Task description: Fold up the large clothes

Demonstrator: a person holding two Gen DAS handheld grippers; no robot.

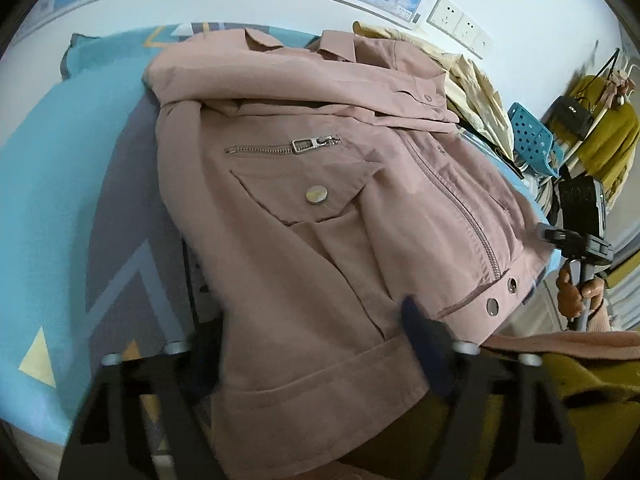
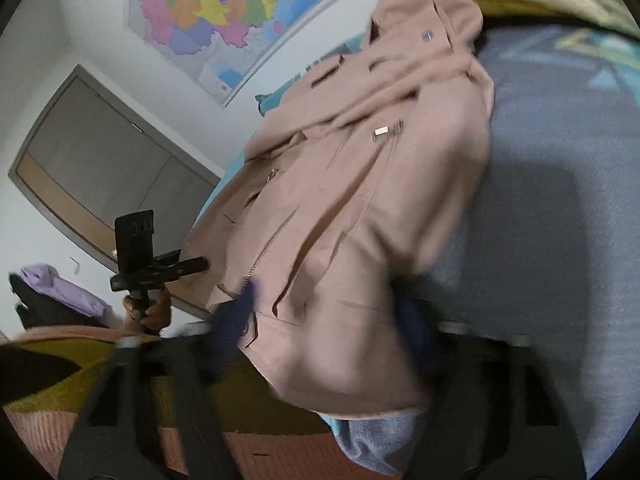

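Note:
A dusty-pink jacket with zips and metal snaps lies on the bed with its sleeves folded across the chest, collar at the far end. Its hem drapes between the fingers of my left gripper, whose jaws stand wide apart; only the blue pad of the right finger shows. In the right wrist view the jacket hangs over my right gripper, its hem lying between the two blue pads, which stand apart. The other gripper appears at the right edge of the left wrist view.
The bed cover is teal and grey with triangles. A cream garment lies beyond the jacket, by a blue perforated basket. A map hangs on the white wall, and a mustard garment hangs at the right.

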